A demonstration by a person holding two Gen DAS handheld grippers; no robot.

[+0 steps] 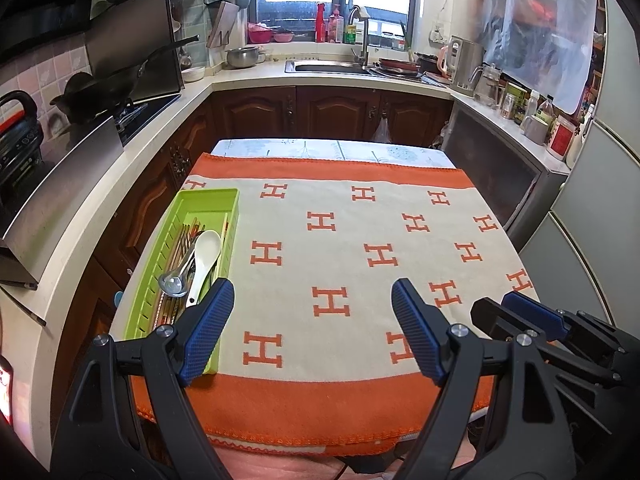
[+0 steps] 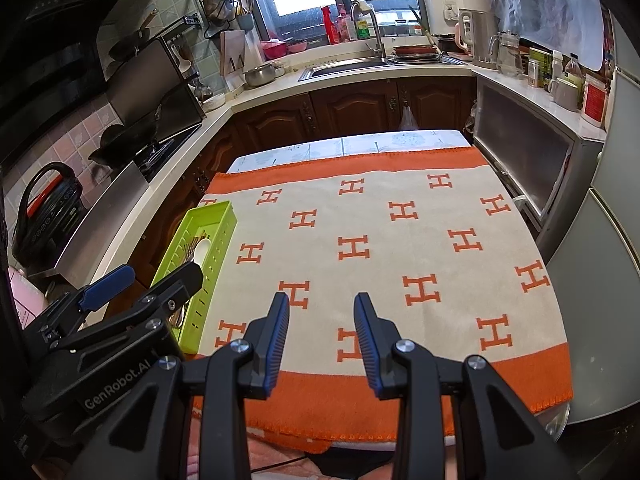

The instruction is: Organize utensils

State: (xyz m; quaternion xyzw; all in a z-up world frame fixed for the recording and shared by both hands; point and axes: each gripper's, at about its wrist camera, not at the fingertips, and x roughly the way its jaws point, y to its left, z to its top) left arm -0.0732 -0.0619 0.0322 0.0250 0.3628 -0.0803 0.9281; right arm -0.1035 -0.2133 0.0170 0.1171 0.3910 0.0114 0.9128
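A long green tray (image 1: 224,200) lies at the left edge of the desk (image 1: 360,152), on an orange-bordered cream cloth (image 1: 340,248) patterned with orange H shapes. The tray's long axis runs from the near edge of the desk toward the far edge, roughly parallel to the cloth's left side.

The utensils lie inside it, lengthwise along the same axis. A white ceramic spoon (image 1: 206,250) has its bowl pointing toward the far end and its handle toward the near end. A metal spoon (image 1: 176,280) lies the other way round, bowl at the near end and handle slanting away. Beside and beneath them are wooden chopsticks (image 1: 188,232) (how many cannot be counted), also aligned with the tray. In the right wrist view only the white spoon's bowl (image 2: 202,249) and the chopstick tips (image 2: 196,240) show above the tray wall (image 2: 214,248).

The left gripper (image 1: 313,328) is held above the near part of the cloth, its jaws spread wide and holding nothing; its left fingertip (image 1: 210,320) overlaps the tray's near right corner in the picture (contact cannot be judged). The right gripper (image 2: 322,340) is held over the near middle of the cloth, its jaws parted by a narrower gap and also holding nothing. In the left wrist view the right gripper (image 1: 532,316) appears at the right, well apart from the tray.
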